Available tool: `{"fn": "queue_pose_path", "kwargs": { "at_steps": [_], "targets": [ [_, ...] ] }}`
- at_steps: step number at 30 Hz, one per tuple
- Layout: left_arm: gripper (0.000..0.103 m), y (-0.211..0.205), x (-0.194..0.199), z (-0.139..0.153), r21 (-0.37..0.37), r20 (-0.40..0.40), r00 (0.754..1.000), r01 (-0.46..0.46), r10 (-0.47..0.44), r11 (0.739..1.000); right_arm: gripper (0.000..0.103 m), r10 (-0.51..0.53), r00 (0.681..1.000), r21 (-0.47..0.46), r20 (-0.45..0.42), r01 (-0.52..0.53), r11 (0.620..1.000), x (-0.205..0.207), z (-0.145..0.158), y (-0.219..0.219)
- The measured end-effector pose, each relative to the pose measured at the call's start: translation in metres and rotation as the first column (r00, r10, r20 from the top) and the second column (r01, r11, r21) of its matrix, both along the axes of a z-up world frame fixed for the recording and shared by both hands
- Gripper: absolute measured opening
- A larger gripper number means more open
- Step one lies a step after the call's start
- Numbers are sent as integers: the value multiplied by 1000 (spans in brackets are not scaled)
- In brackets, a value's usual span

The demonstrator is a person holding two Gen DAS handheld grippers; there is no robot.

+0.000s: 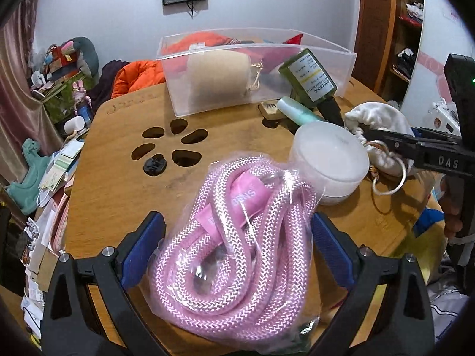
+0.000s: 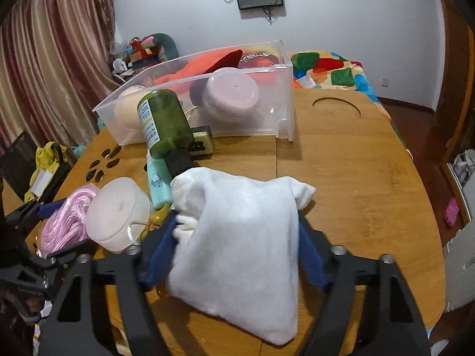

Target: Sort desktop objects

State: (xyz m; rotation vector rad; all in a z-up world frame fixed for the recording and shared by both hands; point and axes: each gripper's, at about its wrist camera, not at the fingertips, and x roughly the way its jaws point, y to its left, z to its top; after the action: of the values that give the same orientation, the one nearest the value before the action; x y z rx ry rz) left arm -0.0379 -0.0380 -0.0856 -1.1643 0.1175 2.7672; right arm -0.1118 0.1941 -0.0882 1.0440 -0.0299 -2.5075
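My left gripper (image 1: 236,237) is shut on a clear bag of pink rope (image 1: 234,243), which sits between its blue pads on the wooden table (image 1: 118,192). My right gripper (image 2: 237,237) is shut on a white cloth pouch (image 2: 243,237); the pouch also shows in the left wrist view (image 1: 377,121). A clear plastic bin (image 2: 267,109) stands at the back of the table, holding a beige roll (image 1: 219,77) and a pink round jar (image 2: 231,92). A green bottle (image 2: 163,121), a teal tube (image 2: 158,184) and a white round jar (image 2: 118,213) lie between the bin and the grippers.
A small black clip (image 1: 154,164) lies by the paw-shaped cutouts (image 1: 172,145). A small block (image 2: 202,144) sits by the bin. A round cutout (image 2: 337,108) is at the table's far right. Clutter lines the left edge, and a bed with a colourful blanket (image 2: 326,68) lies behind.
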Motion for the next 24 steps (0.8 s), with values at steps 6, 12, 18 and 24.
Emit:
{"fn": "queue_pose_path", "kwargs": {
  "at_steps": [6,12,18,24],
  "targets": [
    [74,-4,2,3,0,-35,999,-22,22,1000,44,-1,1000,-71,5,1,997,-2,7,14],
    [69,-11,1,5,26,-39,998,-50,51,998,32,0,999,-75,-35,-3,997,5,21,17],
    [66,-15,1,7,54,-44,996,-74,76,996,32,1,998,-91,-56,-6,996,8,28,17],
    [64,-20,-4,11,73,-45,995,-84,87,994,32,-11,997,-34,-82,8,999,9,32,15]
  ]
}}
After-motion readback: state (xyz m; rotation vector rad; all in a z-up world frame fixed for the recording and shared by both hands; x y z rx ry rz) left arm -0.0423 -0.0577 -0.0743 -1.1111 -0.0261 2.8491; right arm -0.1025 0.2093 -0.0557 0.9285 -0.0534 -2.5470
